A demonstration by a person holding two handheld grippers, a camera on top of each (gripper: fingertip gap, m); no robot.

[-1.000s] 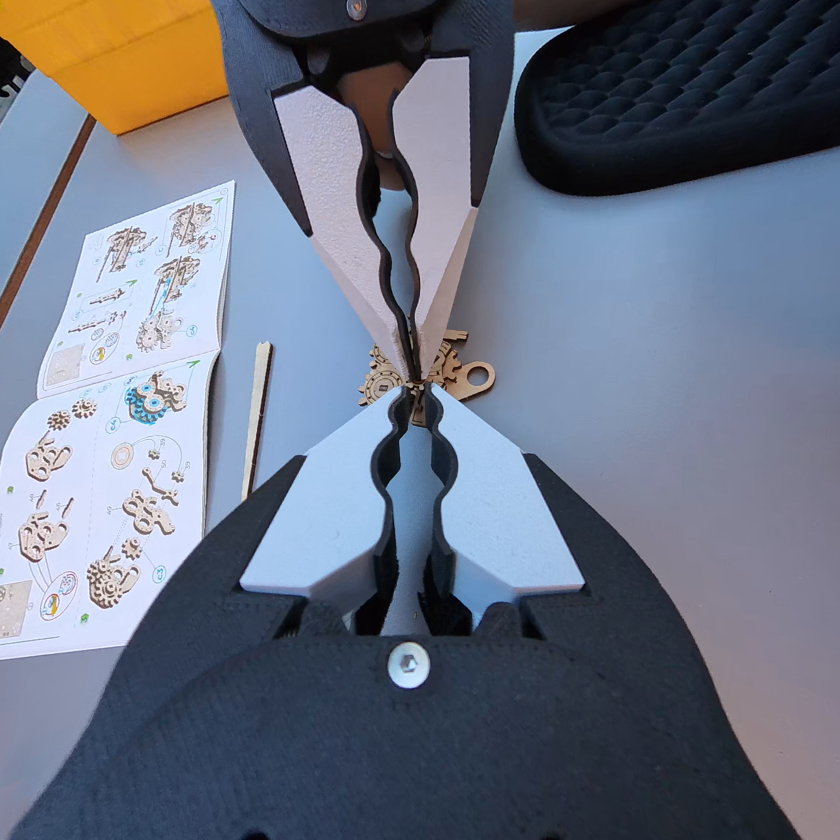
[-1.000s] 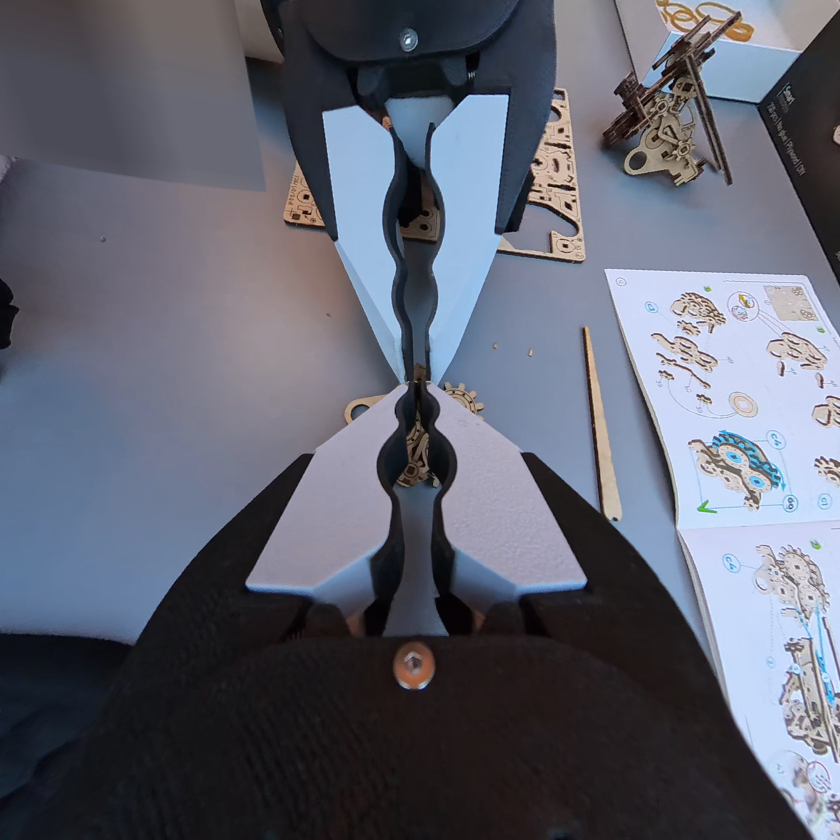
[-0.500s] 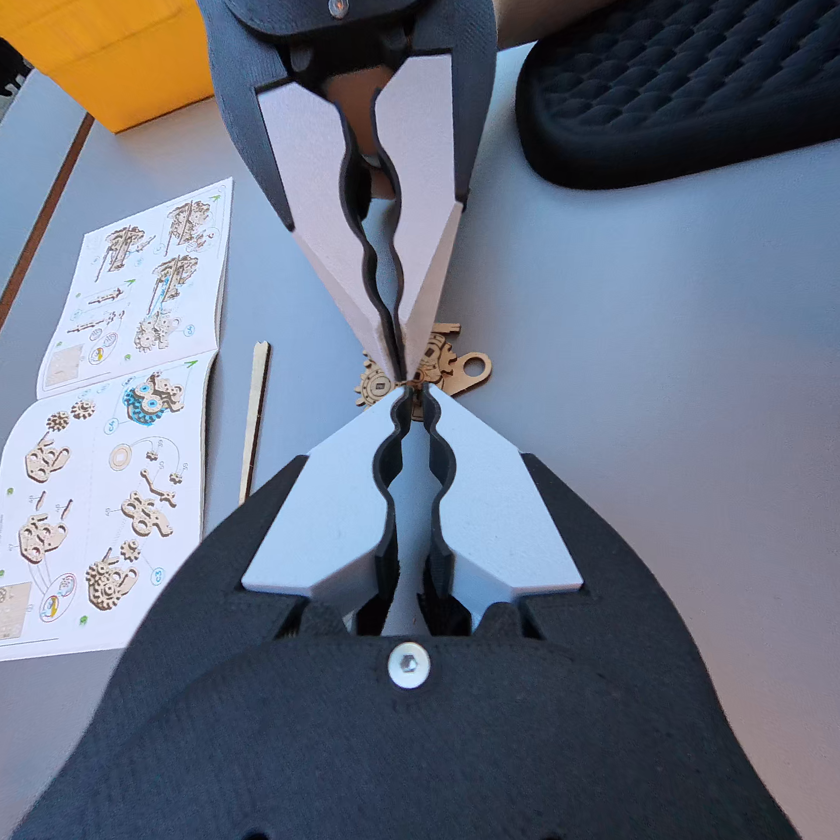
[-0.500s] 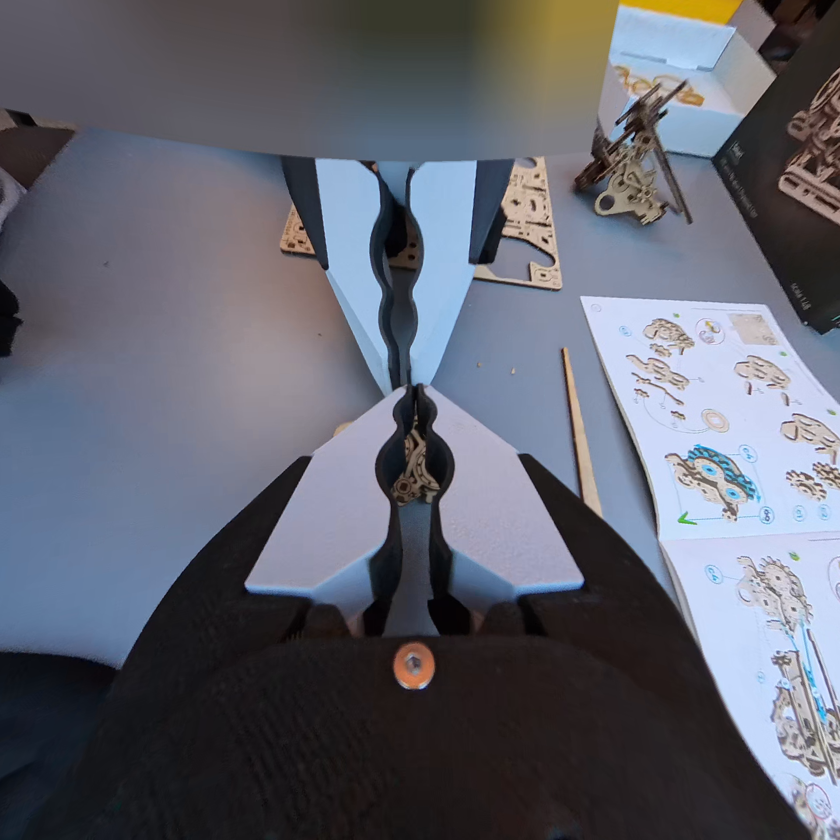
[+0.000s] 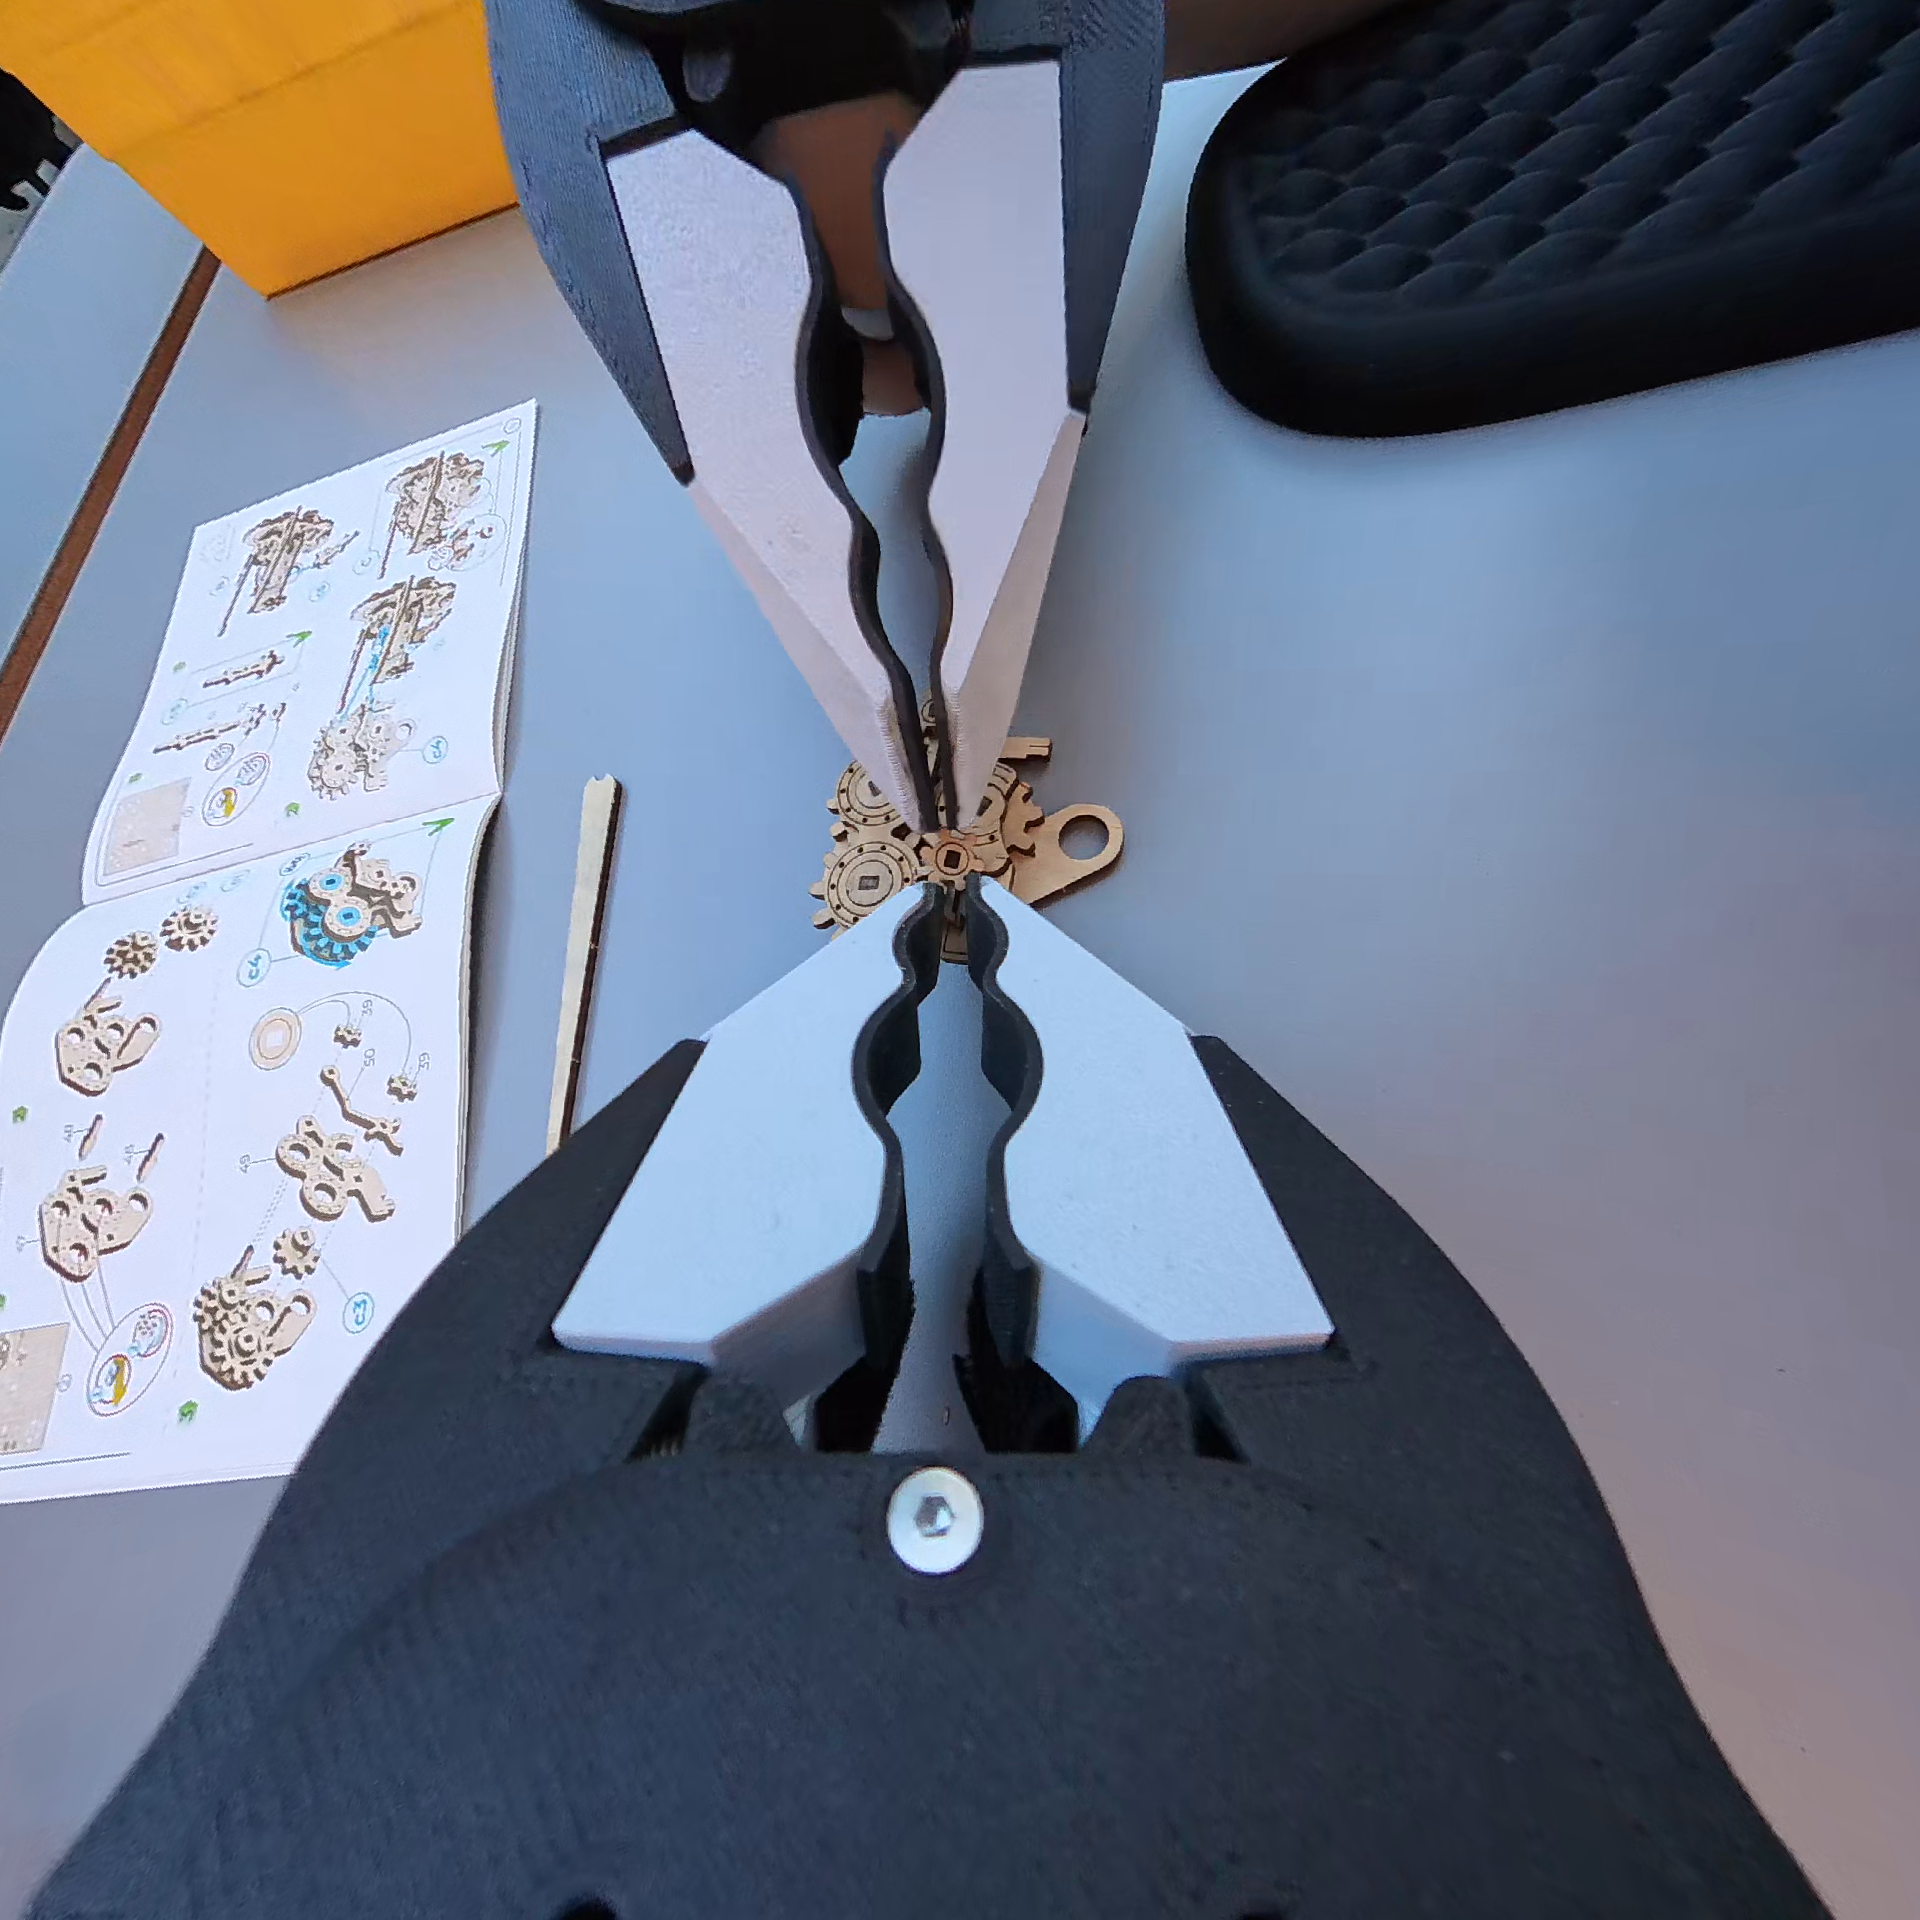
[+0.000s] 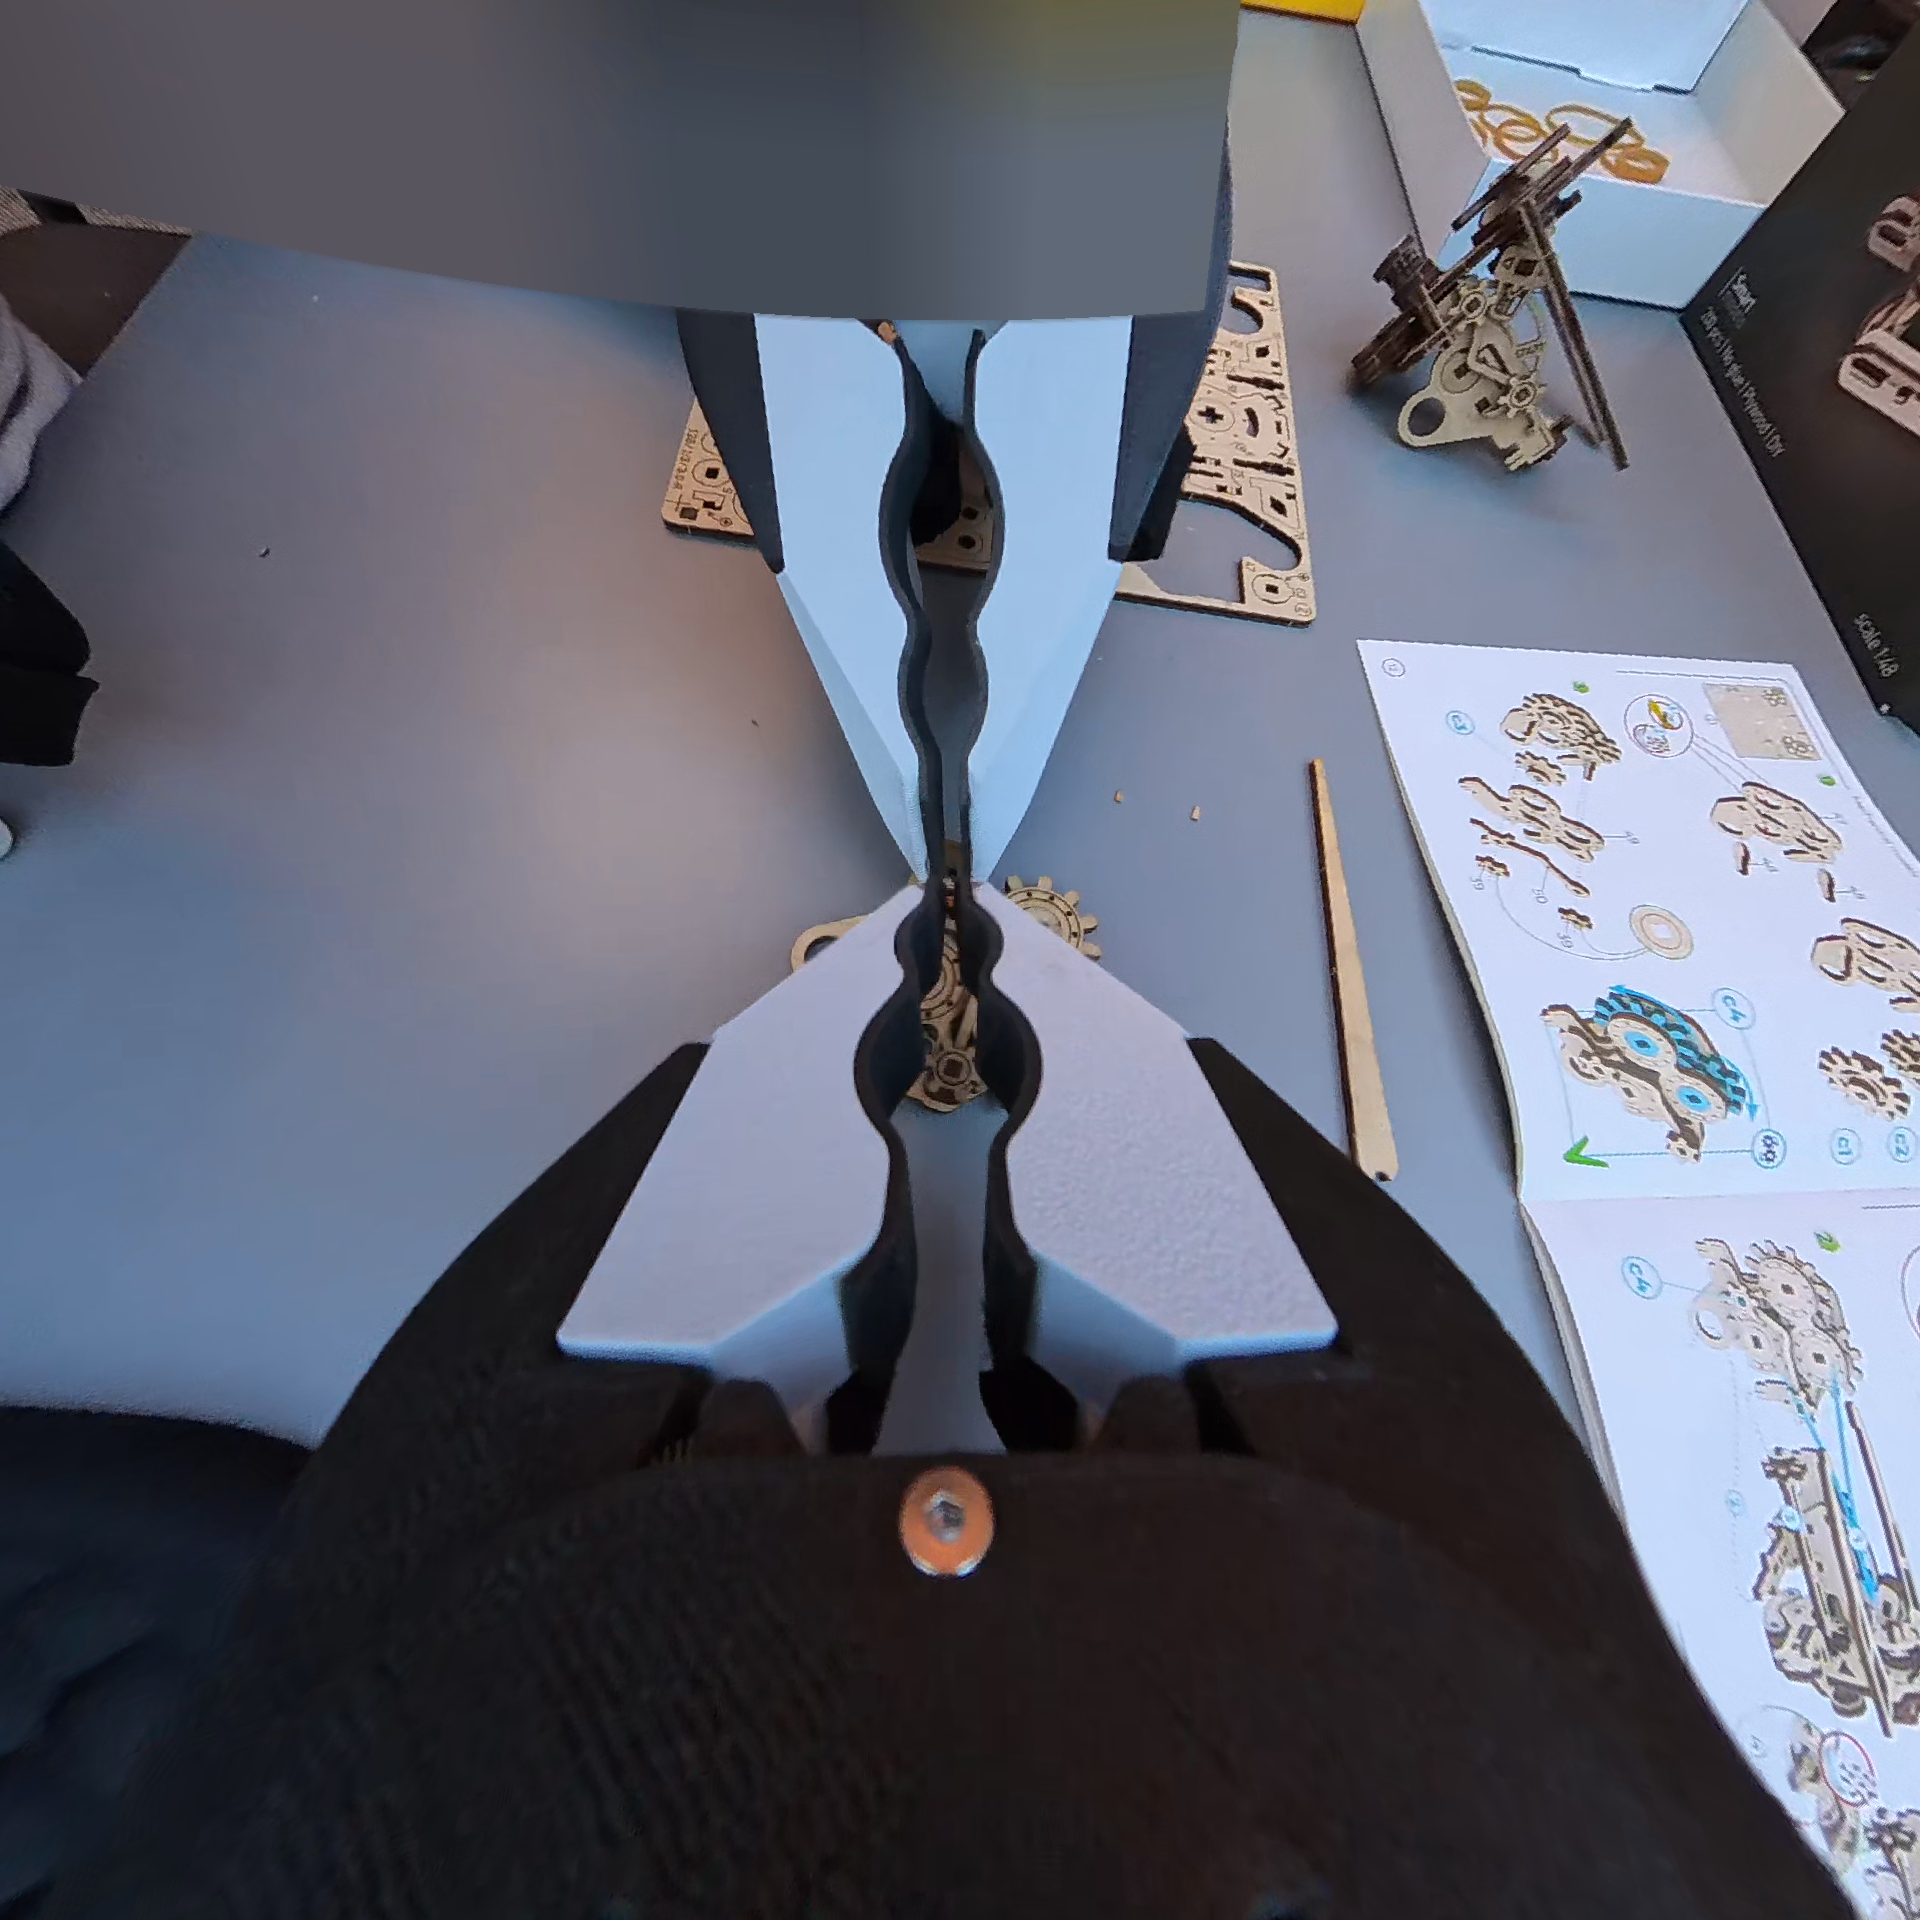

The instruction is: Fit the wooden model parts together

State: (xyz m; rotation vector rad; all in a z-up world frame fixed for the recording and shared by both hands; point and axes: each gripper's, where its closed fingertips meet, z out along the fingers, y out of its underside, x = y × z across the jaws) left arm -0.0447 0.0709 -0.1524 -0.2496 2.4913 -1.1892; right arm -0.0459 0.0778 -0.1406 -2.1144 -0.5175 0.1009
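Booklet (image 5: 301,935) and stick (image 5: 584,956) lie left, apart from the work. Centre: left gripper (image 5: 948,902) and right gripper (image 5: 932,821) meet tip to tip, jaws closed on a small gear (image 5: 948,858) over the gear assembly (image 5: 971,847) on the tabletop (image 5: 1455,831). Risk: misaligned pressing may snap or flick it. Right side offers room.

- The gear assembly (image 5: 904,862) is pale laser-cut plywood: a flat plate carrying toothed wheels, with a round eyelet tab sticking out on its right side. It lies flat on the grey table, between my two sets of fingertips.
- The small gear (image 5: 948,856), with a square centre hole, sits over the assembly, its flat face up, pinched at its near and far edges.
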